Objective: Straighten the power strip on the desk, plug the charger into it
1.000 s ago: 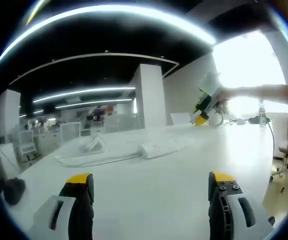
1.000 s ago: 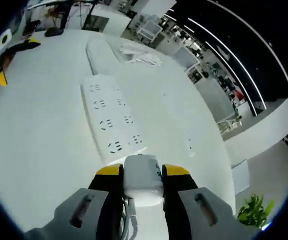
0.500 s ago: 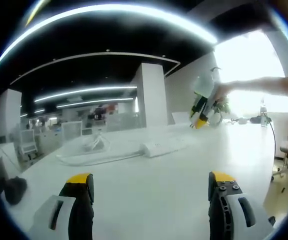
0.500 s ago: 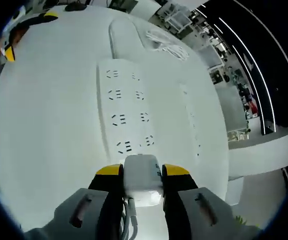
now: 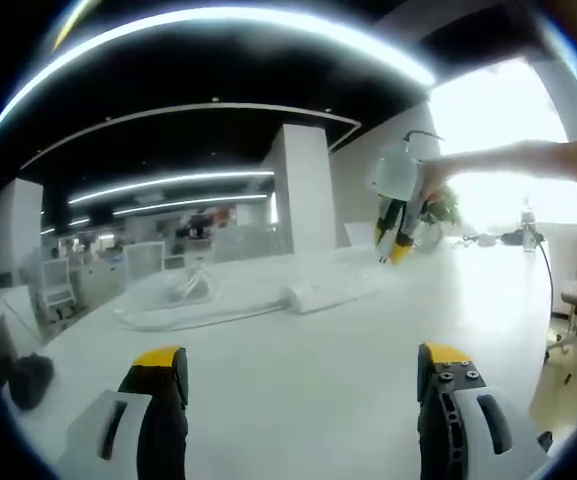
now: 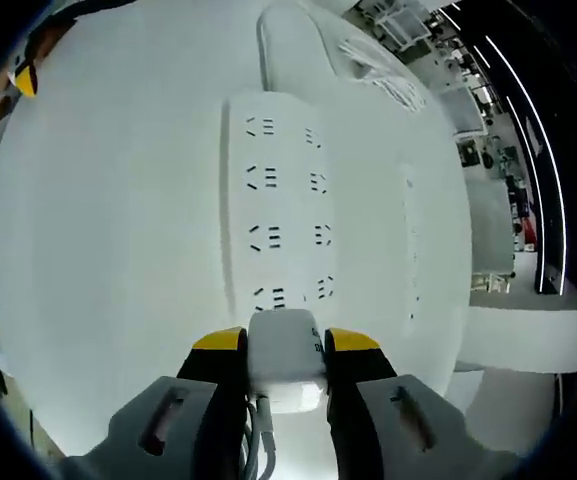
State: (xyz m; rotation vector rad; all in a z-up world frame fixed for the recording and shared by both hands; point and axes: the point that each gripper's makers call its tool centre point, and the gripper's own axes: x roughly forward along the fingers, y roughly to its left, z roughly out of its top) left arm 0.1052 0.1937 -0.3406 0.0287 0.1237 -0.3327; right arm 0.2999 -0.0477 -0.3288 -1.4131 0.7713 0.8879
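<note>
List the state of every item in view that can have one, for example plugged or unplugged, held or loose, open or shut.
White power strip: flat on the white desk, every visible socket unoccupied.
White charger block: clamped between the right gripper's jaws, above the strip's near end, not yet plugged in.
Right gripper: shut on the charger.
Left gripper: jaws apart, holding nothing, over the desk.
White cable: lying loose on the desk beside the strip.

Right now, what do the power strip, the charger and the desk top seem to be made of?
Power strip: looks like white moulded plastic, matte, with neatly cut socket slots.
Charger, clamped in the right gripper: probably glossy white plastic, since its rounded face shows a soft shine and small print.
Desk: smooth white top, perhaps laminate; it reflects light faintly, but the material cannot be told for sure.
</note>
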